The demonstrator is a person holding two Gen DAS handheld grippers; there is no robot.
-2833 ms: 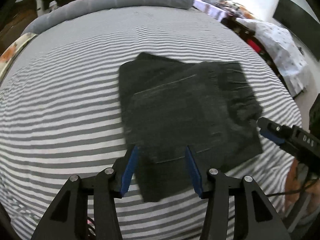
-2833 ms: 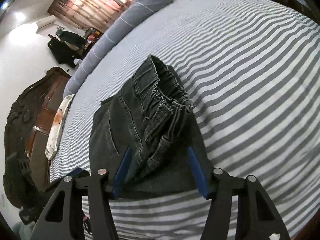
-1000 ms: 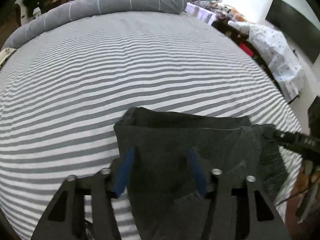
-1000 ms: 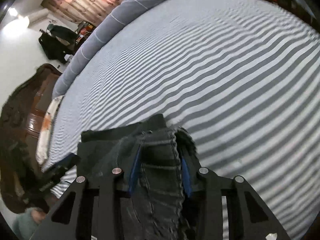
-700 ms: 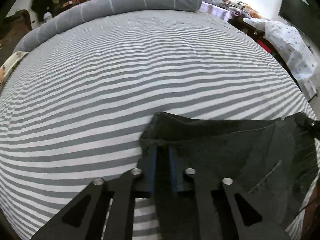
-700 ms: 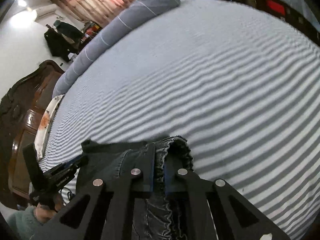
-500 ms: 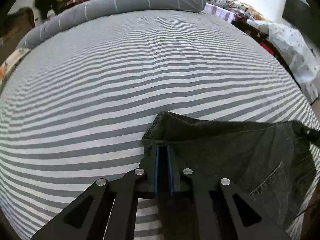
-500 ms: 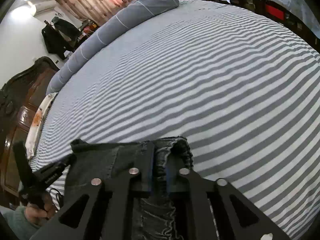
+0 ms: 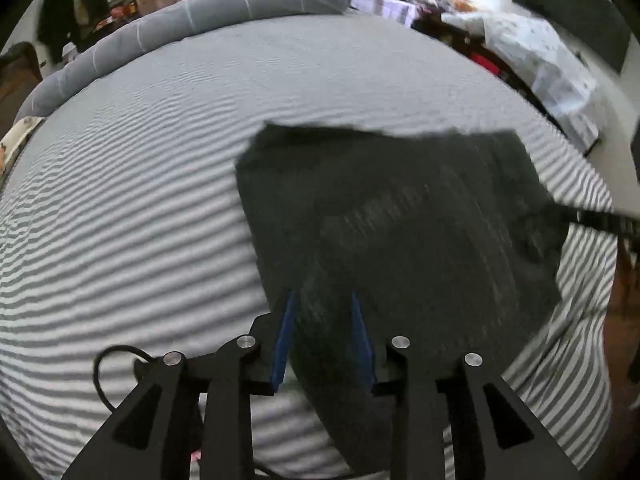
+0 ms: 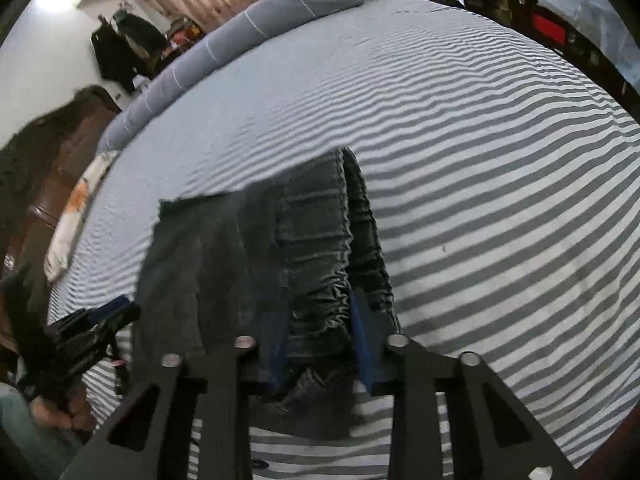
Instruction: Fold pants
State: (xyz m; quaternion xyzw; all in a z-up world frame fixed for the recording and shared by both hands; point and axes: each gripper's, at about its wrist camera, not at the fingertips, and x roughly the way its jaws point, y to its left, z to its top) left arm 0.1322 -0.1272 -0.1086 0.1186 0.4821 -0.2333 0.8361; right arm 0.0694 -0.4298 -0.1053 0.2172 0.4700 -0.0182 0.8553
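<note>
The dark grey pants (image 9: pixel 400 220) lie folded into a flat rectangle on the striped bed (image 9: pixel 140 220). My left gripper (image 9: pixel 322 300) hovers at their near left corner. Its jaws are opening, with the cloth's edge between the blue pads (image 9: pixel 284 336) but not pinched. In the right wrist view the gathered waistband (image 10: pixel 320 260) runs toward me along the right edge of the pants (image 10: pixel 208 260). My right gripper (image 10: pixel 318 320) has its jaws apart around the waistband's near end. Each gripper shows in the other's view: the right gripper (image 9: pixel 592 216) and the left gripper (image 10: pixel 100 320).
A long grey bolster (image 9: pixel 200 28) lies across the far end of the bed. A second bed with a patterned sheet (image 9: pixel 540 64) stands to the right. A dark wooden headboard (image 10: pixel 40 168) and a floral pillow (image 10: pixel 76 220) are at the left. A hand (image 10: pixel 52 416) holds the left gripper.
Both grippers were pinched on the pants' near edge half a second ago. Now both sets of jaws have parted and pulled back, and the pants lie flat farther out on the bed.
</note>
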